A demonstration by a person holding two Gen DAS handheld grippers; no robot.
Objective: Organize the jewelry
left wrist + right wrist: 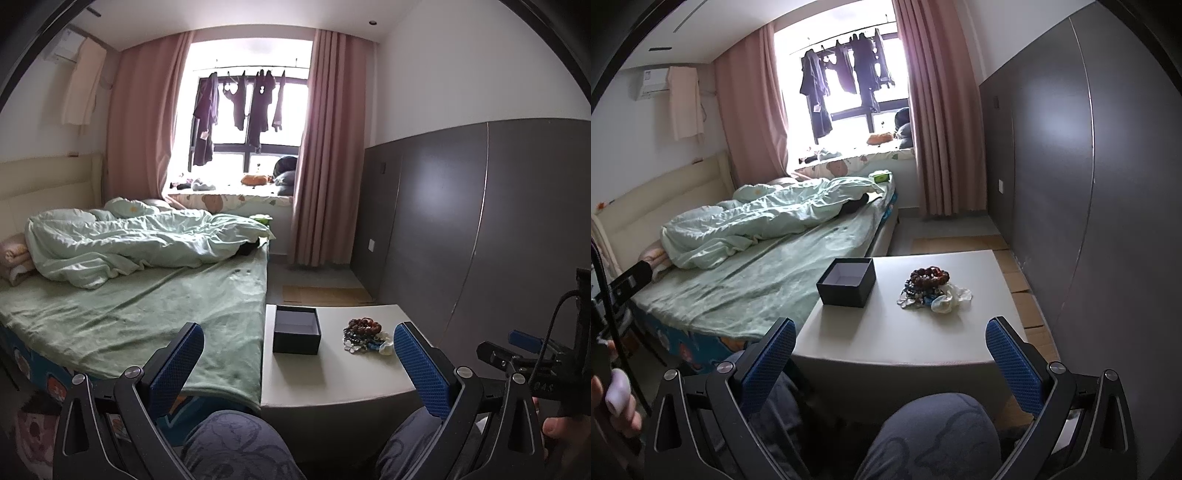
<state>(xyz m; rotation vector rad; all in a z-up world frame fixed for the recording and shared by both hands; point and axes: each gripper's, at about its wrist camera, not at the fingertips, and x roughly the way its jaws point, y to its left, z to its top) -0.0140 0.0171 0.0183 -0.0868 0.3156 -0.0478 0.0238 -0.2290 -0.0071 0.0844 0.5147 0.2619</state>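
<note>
A pile of beaded bracelets and necklaces [364, 335] lies on a small white table [325, 373], with a pale translucent piece at its right side. An open, empty black box [296, 330] stands to the left of the pile. The pile [929, 286], the box [846, 282] and the table [897, 339] also show in the right wrist view. My left gripper [298, 360] is open and empty, held back from the table's near edge. My right gripper [891, 354] is open and empty, also short of the table. The right gripper shows at the edge of the left wrist view [524, 350].
A bed with a green sheet and rumpled duvet [140, 280] borders the table's left side. A grey panelled wall [480, 229] runs along the right. The person's knees [934, 439] are below the grippers. Pink curtains [325, 155] frame the window. Cardboard [1015, 266] lies on the floor.
</note>
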